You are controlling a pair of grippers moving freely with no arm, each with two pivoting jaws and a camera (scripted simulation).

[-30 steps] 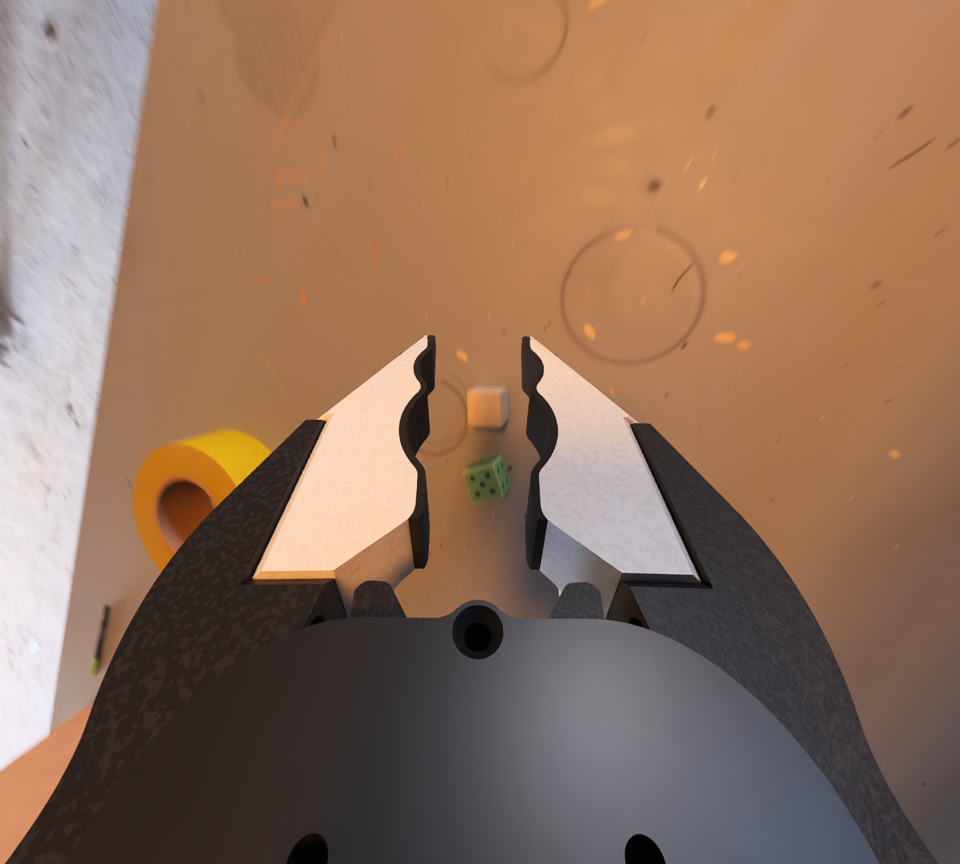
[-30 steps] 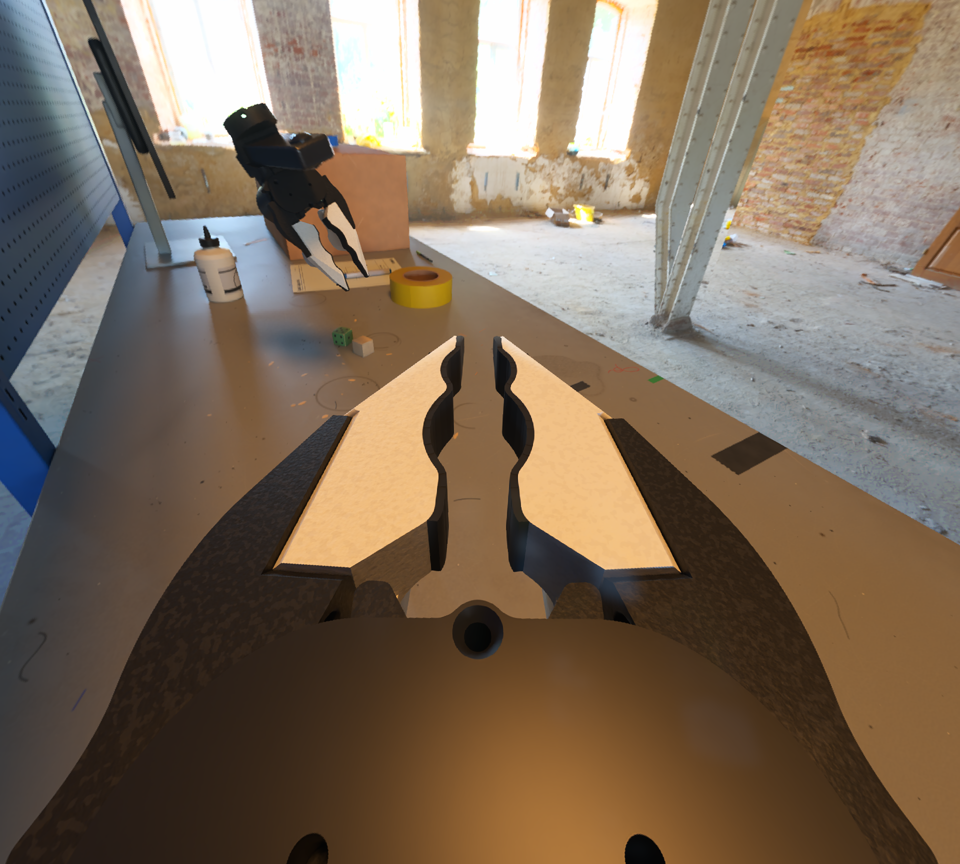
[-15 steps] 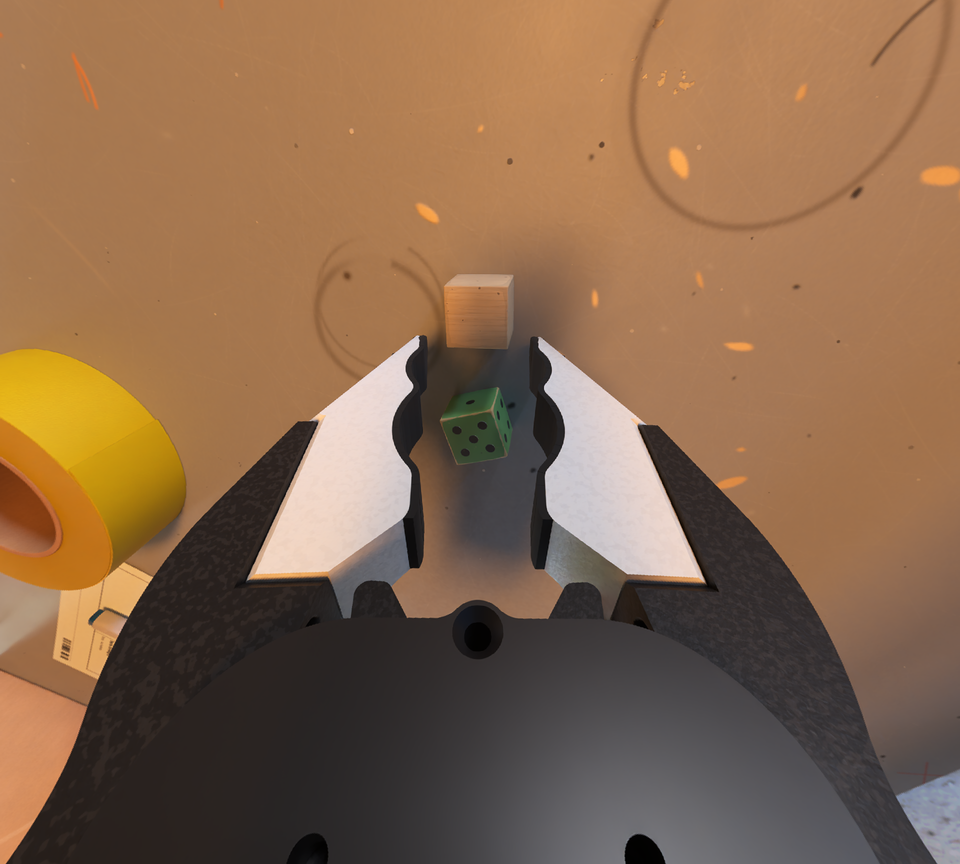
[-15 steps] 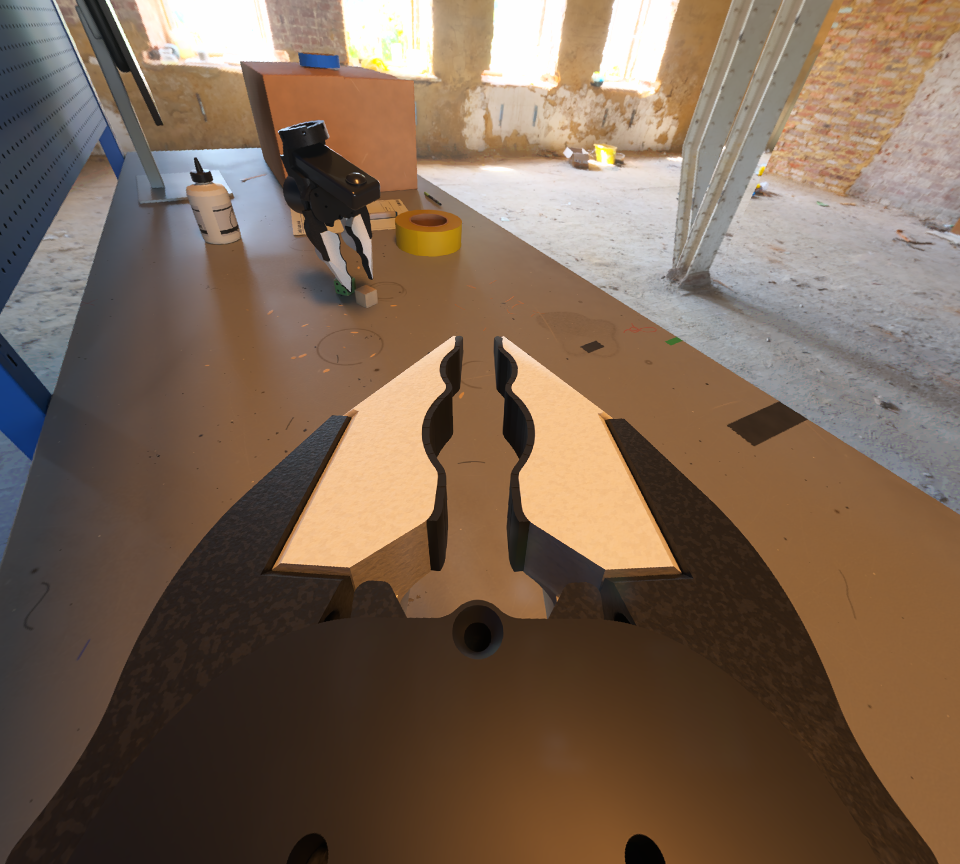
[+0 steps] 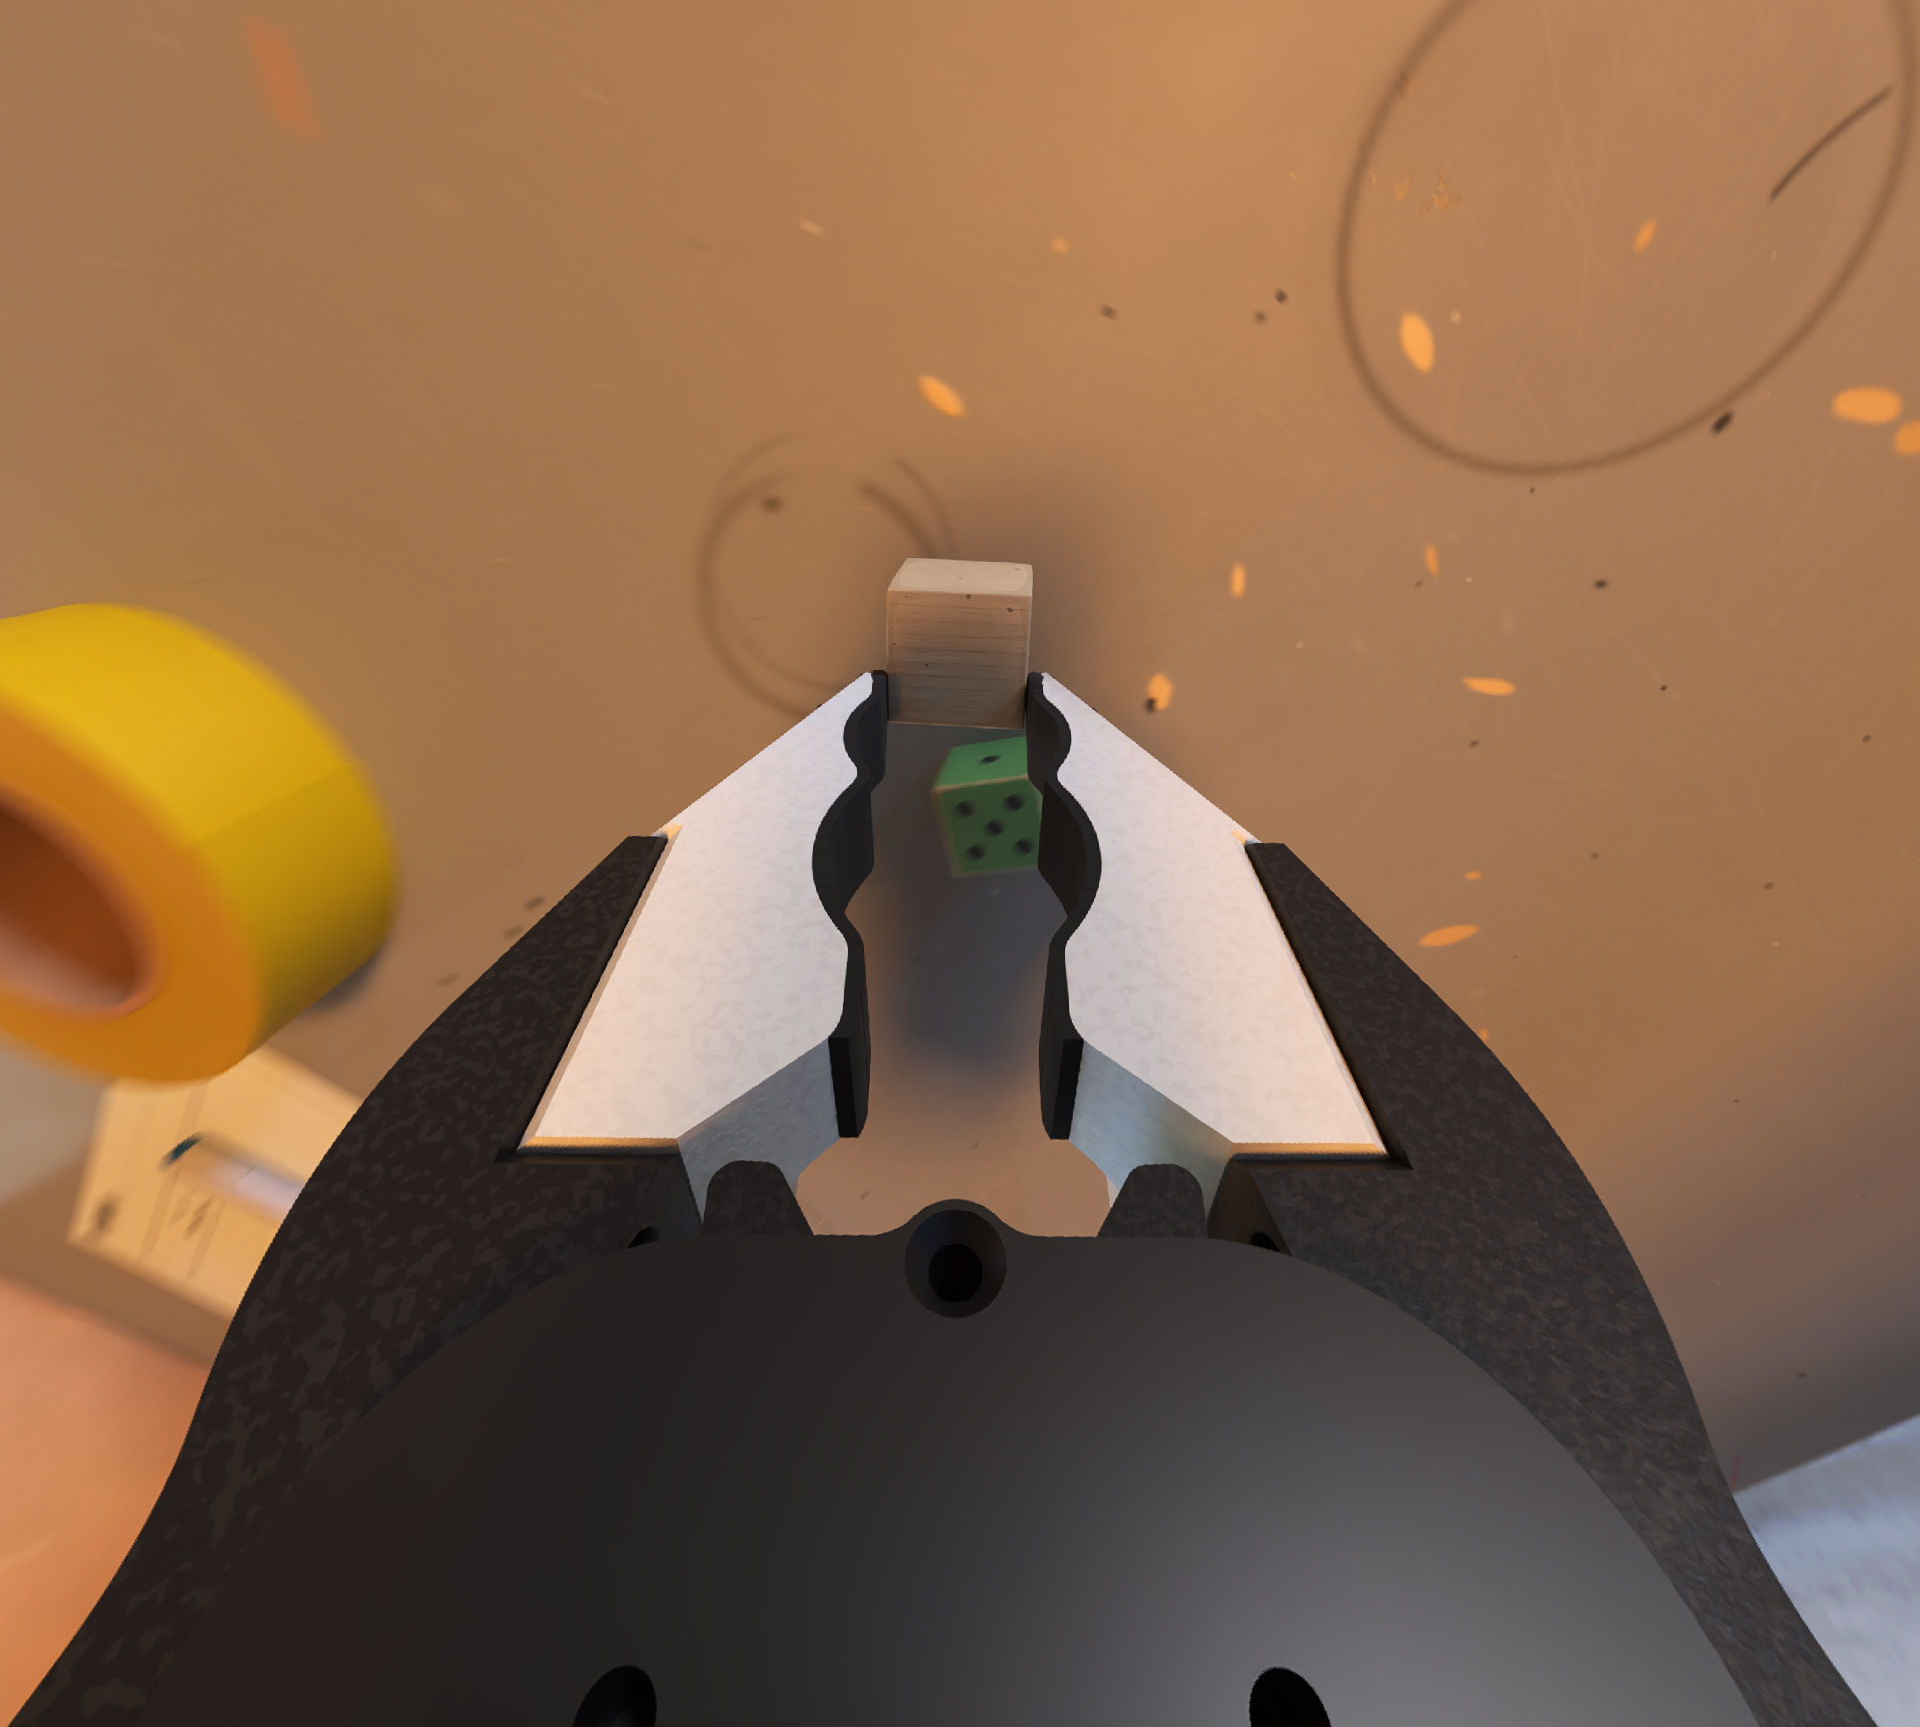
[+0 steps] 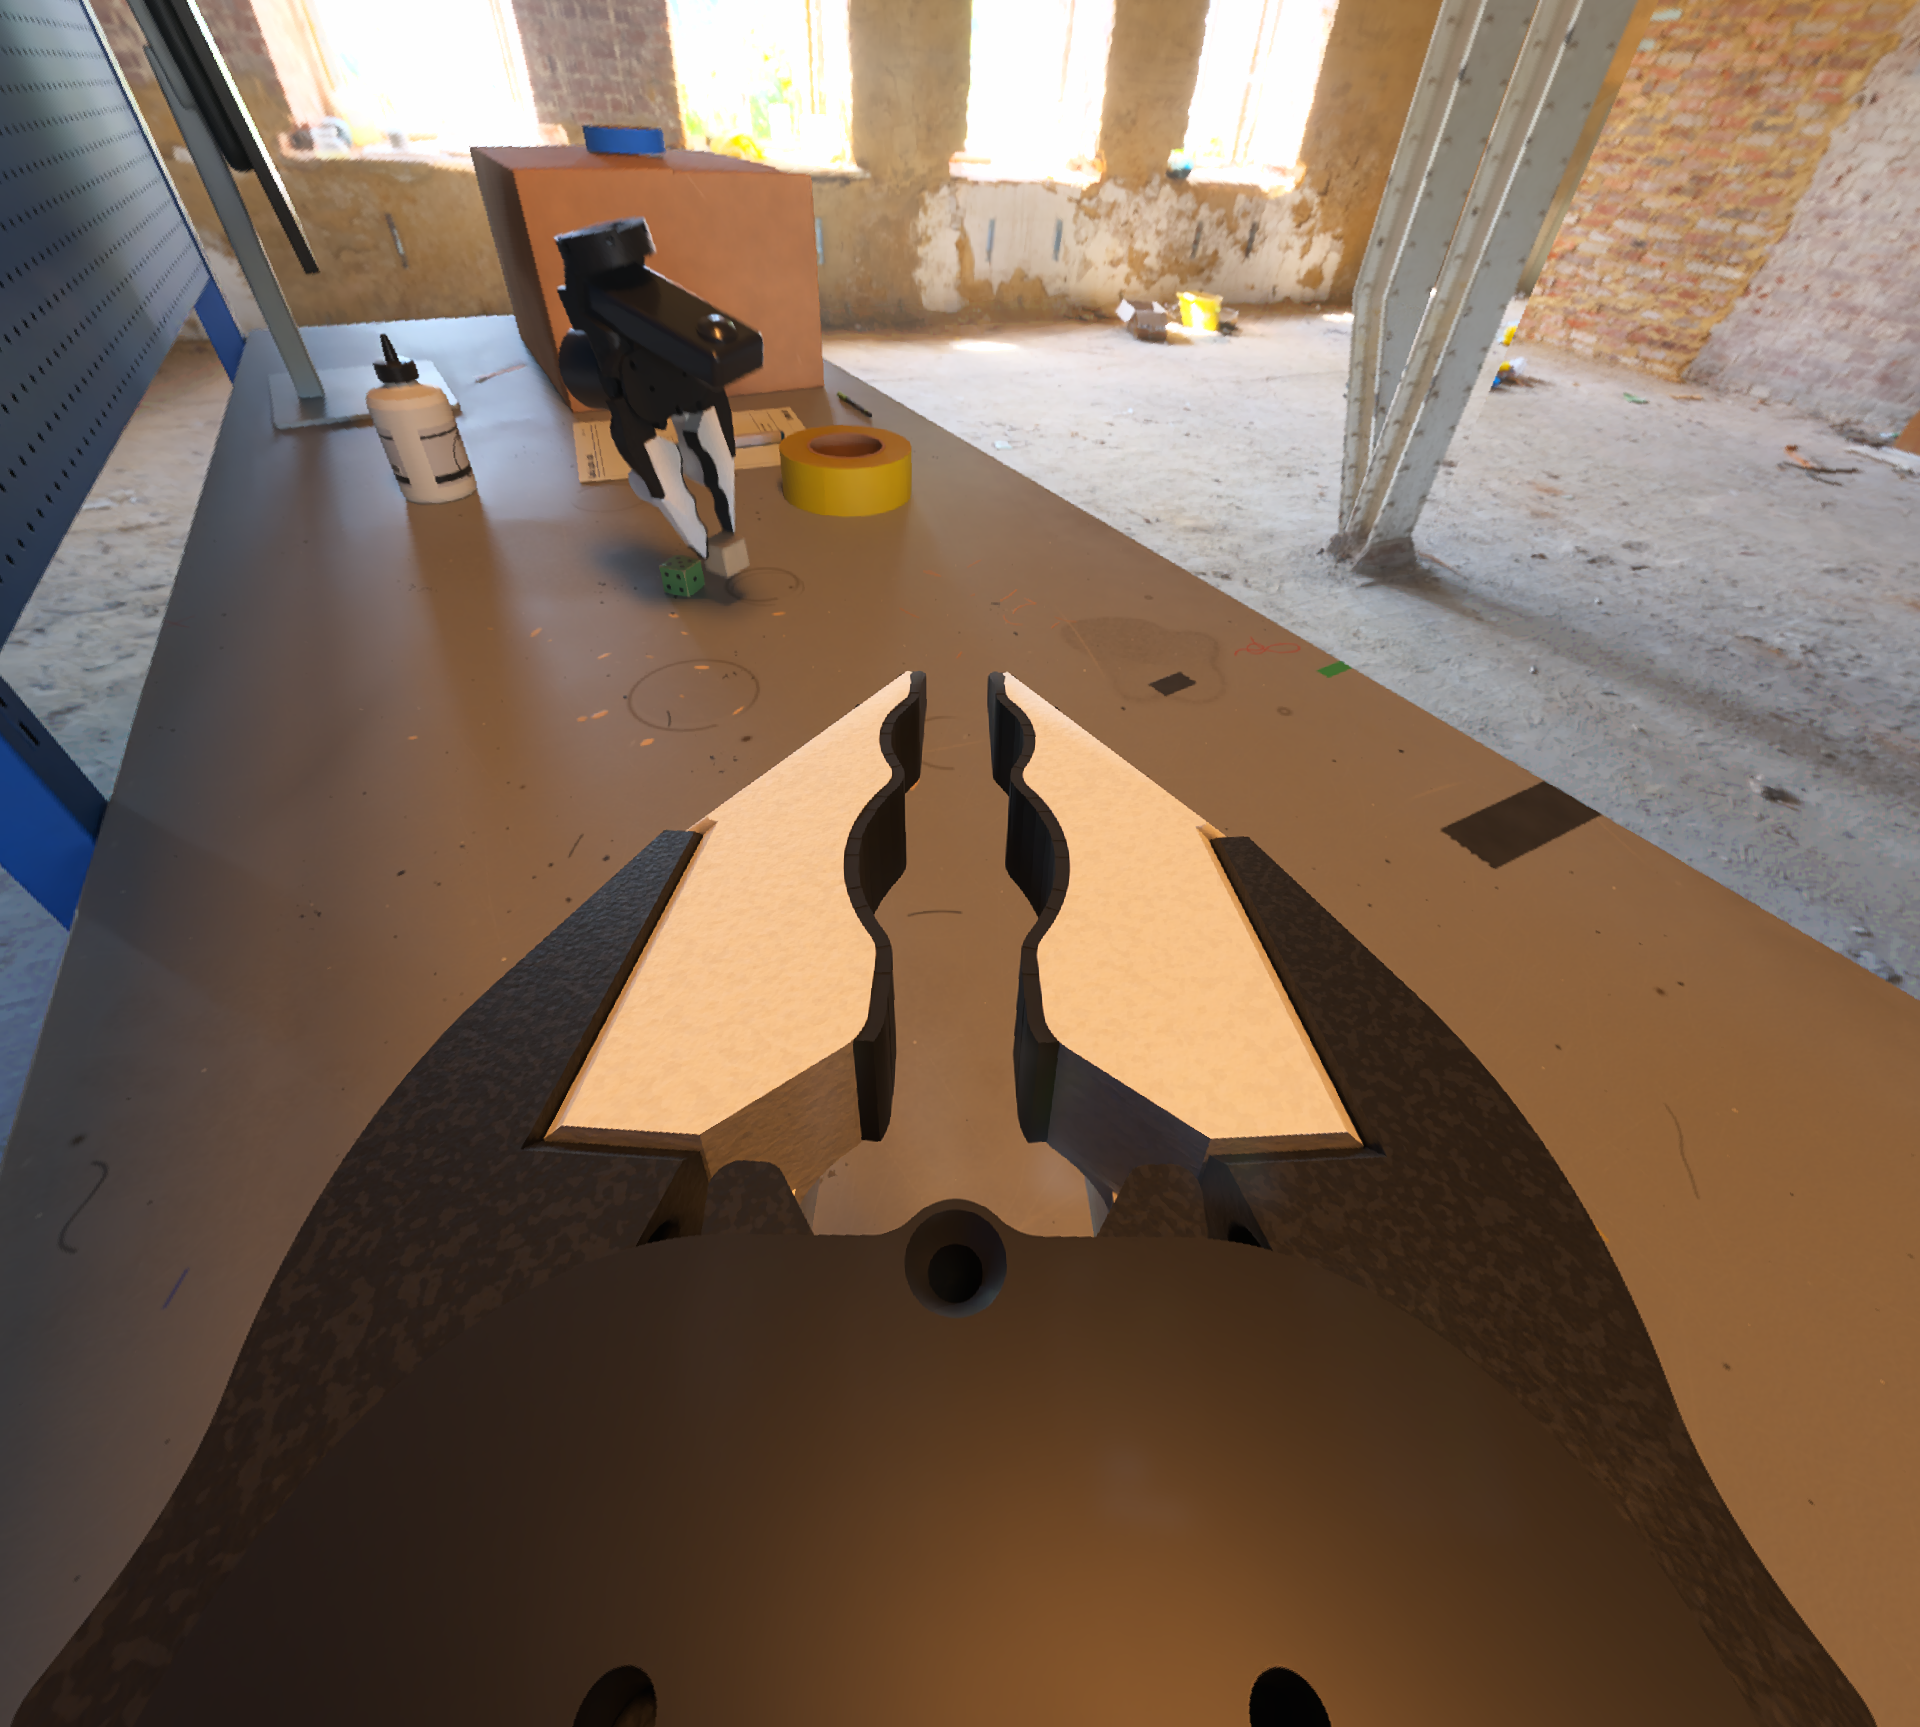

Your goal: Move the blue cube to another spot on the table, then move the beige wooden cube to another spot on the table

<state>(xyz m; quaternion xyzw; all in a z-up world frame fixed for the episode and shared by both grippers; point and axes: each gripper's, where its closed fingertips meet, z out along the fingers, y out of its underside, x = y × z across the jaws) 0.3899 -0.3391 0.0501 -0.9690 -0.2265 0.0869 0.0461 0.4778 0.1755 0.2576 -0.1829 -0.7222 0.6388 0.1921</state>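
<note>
The beige wooden cube (image 5: 958,628) sits between the tips of my left gripper (image 5: 956,695), which is shut on it, at or just above the brown table (image 5: 1143,119). In the right wrist view the same cube (image 6: 730,557) shows at the left gripper's (image 6: 707,534) tips, far ahead. A green die (image 5: 987,810) lies on the table just behind the cube, under the left fingers; it also shows in the right wrist view (image 6: 681,578). My right gripper (image 6: 956,690) hovers over the near table, jaws a narrow gap apart, empty. No blue cube is in view.
A yellow tape roll (image 5: 177,836) lies left of the left gripper, also seen in the right wrist view (image 6: 845,472). A glue bottle (image 6: 421,441), a paper sheet (image 6: 597,451) and a cardboard box (image 6: 665,254) with a blue tape roll (image 6: 623,139) stand at the table's far end. The table's edge runs along the right.
My left gripper came down over the die and cube, moved forward and closed its jaws on the beige cube. My right gripper's jaws kept the same gap.
</note>
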